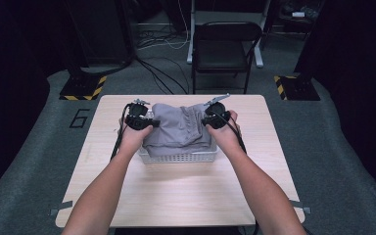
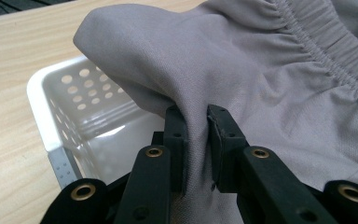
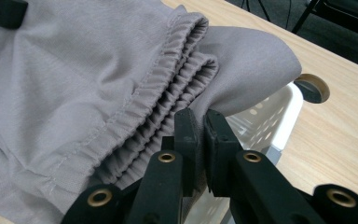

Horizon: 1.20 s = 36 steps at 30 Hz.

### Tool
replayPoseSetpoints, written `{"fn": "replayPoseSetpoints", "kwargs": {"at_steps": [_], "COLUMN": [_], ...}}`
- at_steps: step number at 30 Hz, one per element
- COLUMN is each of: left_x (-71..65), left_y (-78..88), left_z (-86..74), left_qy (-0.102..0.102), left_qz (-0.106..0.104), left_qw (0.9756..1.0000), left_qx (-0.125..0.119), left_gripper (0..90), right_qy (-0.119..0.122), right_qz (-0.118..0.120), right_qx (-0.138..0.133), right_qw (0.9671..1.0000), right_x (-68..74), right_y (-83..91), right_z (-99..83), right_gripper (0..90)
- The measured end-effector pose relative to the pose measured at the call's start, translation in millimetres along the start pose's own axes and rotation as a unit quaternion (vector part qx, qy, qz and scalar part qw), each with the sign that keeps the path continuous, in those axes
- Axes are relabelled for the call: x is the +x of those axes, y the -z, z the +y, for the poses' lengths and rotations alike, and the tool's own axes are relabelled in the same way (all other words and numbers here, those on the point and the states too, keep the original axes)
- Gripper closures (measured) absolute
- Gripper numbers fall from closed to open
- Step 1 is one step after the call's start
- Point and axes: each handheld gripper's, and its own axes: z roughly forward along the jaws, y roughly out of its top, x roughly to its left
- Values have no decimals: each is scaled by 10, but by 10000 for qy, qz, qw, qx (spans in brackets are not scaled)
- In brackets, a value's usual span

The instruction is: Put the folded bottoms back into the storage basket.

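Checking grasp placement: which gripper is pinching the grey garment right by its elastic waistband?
The right gripper. Its jaws clamp the grey garment right at the gathered elastic waistband; the left gripper pinches plain smooth fabric over the white basket, clear of the elastic.

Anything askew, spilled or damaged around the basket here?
Nothing looks damaged or spilled. The grey garment bulges over the white basket rim rather than lying inside, pinched by the left gripper and right gripper.

Your grey garment [image 2: 261, 84] is matt woven cloth, smooth, with a ribbed, gathered elastic waistband [image 3: 168, 98]. The white basket [image 2: 70, 107] is glossy perforated plastic. The surface [image 1: 176, 196] is pale wood-grain laminate, matt. Each tool [image 2: 196, 135] is matt black plastic with brass-coloured metal rivets.
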Motion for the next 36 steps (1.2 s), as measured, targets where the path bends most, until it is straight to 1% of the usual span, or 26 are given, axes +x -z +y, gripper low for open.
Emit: {"fn": "replayPoseSetpoints", "kwargs": {"at_steps": [1,3,4,5,7,8,9,10,11,12,13,14,15,16,17,18,19,20,23,24,27,28,31,32,34,36], "left_x": [5,11,19,17,20,15,9,11,2,13,9,19,11,20,22,24,33,31,45,42,45,48,27,37,32,35], "left_y": [-14,-43,-54,-70,-93,-105,-108,-117,-121,-124,-127,-132,-135,-142,-142,-149,-152,-158,-164,-168,-197,-207,-237,-245,-257,-271], "left_z": [-20,-58,-78,-100,-130,-146,-154,-162,-174,-177,-184,-187,-193,-196,-201,-206,-207,-209,-205,-207,-220,-223,-238,-236,-243,-248], "left_qy": [-1,73,75,135,139,136,152,113,175,116,167,123,179,119,136,157,125,168,133,184,196,168,209,127,174,166], "left_qz": [6,5,10,9,25,31,42,47,51,65,64,66,70,80,76,68,86,92,99,98,110,118,131,134,118,158], "left_qw": [10000,10000,10000,9999,9999,9999,9998,9999,9998,9998,9998,9998,9997,9998,9997,9997,9997,9997,9997,9996,9994,9994,9992,9994,9992,9990], "left_qx": [8,27,60,54,67,72,103,99,122,129,133,146,164,153,180,168,180,170,193,208,272,276,310,301,353,374], "left_gripper": [789,789,789,789,789,789,789,789,789,789,789,789,789,789,789,789,788,788,788,788,787,786,785,784,783,782], "right_qy": [47,19,53,-8,83,31,32,74,73,45,115,41,97,44,58,84,116,104,107,89,98,97,81,61,84,63], "right_qz": [-12,-25,-24,-16,-24,-23,-35,-40,-49,-46,-54,-48,-63,-66,-58,-70,-48,-65,-66,-65,-77,-68,-53,-83,-80,-79], "right_qx": [5,44,33,68,98,124,149,123,181,191,216,205,204,212,201,265,270,285,272,319,340,384,418,433,468,470], "right_qw": [10000,10000,10000,10000,9999,9999,9999,9999,9998,9998,9997,9998,9997,9997,9998,9996,9996,9995,9996,9994,9993,9992,9991,9990,9988,9988], "right_x": [0,7,2,12,5,16,24,22,29,39,34,45,39,47,48,48,44,48,49,52,52,53,58,67,68,71], "right_y": [-11,-24,-35,-41,-66,-72,-86,-102,-110,-128,-139,-149,-160,-169,-180,-179,-188,-195,-220,-229,-257,-270,-307,-323,-341,-360], "right_z": [-6,-19,-23,-30,-41,-46,-56,-63,-69,-80,-84,-91,-94,-99,-103,-102,-105,-109,-124,-128,-145,-152,-168,-176,-185,-195], "right_gripper": [849,849,849,849,849,849,849,849,849,849,849,849,849,849,849,849,849,848,849,849,849,848,848,848,848,848]}}
